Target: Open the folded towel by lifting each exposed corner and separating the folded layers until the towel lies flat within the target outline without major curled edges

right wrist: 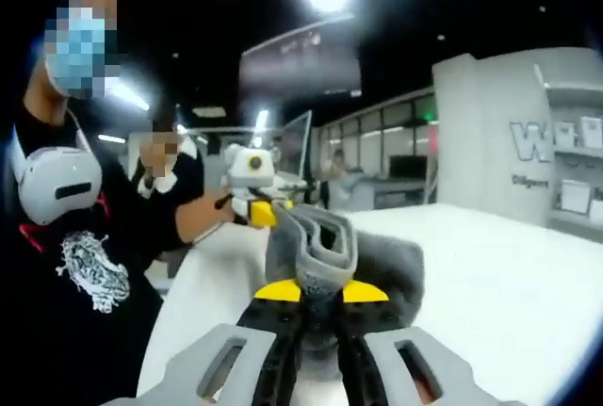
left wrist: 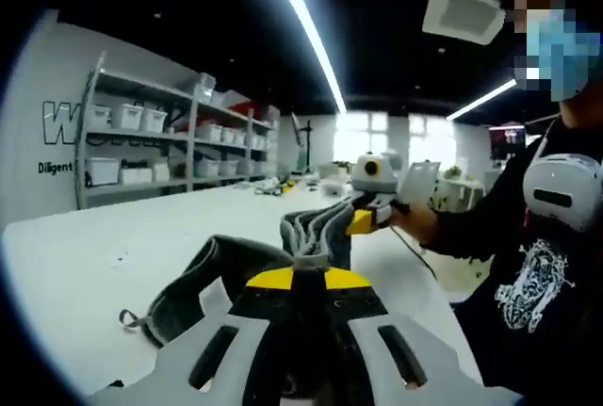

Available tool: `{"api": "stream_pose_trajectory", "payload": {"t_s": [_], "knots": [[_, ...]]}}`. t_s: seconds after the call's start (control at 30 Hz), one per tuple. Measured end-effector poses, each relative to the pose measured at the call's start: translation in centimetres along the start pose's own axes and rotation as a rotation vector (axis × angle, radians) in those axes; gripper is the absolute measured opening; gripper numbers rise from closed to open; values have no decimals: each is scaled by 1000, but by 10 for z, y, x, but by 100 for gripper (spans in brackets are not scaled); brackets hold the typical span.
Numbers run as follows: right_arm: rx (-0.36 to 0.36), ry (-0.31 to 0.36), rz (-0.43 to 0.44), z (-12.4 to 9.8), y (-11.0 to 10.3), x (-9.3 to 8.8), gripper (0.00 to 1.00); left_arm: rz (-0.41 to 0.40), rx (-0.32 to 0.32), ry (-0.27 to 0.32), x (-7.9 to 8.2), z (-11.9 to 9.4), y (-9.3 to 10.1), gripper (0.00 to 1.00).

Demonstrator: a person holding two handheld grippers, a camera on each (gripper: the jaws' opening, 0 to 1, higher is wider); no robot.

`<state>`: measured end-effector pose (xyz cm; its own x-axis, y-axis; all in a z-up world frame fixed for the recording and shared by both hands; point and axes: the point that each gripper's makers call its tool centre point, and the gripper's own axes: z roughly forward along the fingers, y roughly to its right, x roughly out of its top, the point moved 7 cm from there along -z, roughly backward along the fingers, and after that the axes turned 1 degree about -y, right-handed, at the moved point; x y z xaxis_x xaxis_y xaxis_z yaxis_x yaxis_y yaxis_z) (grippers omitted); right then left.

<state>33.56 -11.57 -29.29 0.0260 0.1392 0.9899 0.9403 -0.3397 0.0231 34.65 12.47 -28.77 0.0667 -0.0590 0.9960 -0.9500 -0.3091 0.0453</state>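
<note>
Grey towel (left wrist: 311, 232) is held raised above the white table (left wrist: 104, 246), stretched between both tools. Left gripper (left wrist: 311, 269) is clamped on one towel edge; right gripper (right wrist: 320, 298) is clamped on the opposite edge

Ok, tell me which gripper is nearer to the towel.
Neither: the left gripper and the right gripper are each shut on the grey towel, lifting it off the white table between them.

Laboratory or workshop interior: metal shelving (left wrist: 160, 142) holding white storage bins is standing beyond the left gripper, ceiling strip lights (left wrist: 306, 24) are glowing above a long white counter (left wrist: 85, 255).
</note>
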Motion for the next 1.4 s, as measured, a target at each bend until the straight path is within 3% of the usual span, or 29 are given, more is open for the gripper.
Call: {"api": "stream_pose_trajectory", "payload": {"t_s": [0.47, 0.7, 1.1, 1.4], "knots": [[6, -18, -14, -6, -31, -14, 6, 13, -16, 13, -14, -8, 25, 7], [-1, -33, -47, -7, -44, -19, 6, 45, -11, -12, -19, -11, 34, 9], [12, -41, -113, -9, -49, -19, 6, 70, 44, -55, -21, -20, 31, 14], [40, -58, -148, -12, -57, -25, 9, 62, 34, -63, -26, -24, 37, 15]]}}
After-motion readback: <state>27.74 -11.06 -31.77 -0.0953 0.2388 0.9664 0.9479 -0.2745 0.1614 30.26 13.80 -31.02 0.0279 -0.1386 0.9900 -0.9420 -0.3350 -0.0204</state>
